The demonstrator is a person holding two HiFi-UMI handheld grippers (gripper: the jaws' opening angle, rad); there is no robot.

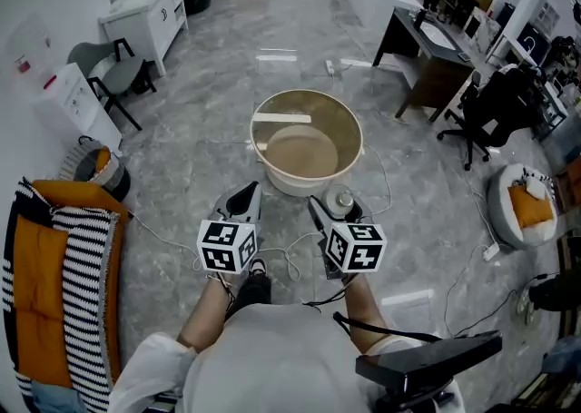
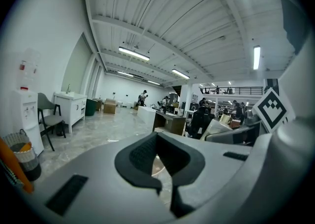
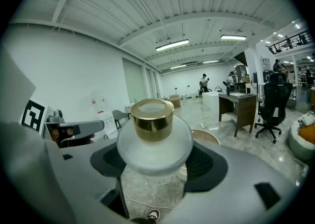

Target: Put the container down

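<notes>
1. The right gripper (image 1: pixel 329 211) has its jaws clamped on the container (image 3: pixel 154 142), a frosted jar with a gold cap (image 3: pixel 152 112). It's upright and held up in the air near the person's body, so probably nothing spills.
2. The left gripper (image 2: pixel 160 161) has its jaws pretty much together with nothing in them. Looks like it's just parked alongside.
3. The big tub (image 1: pixel 306 93) sits on the floor right ahead, so that's the likely drop spot.
</notes>
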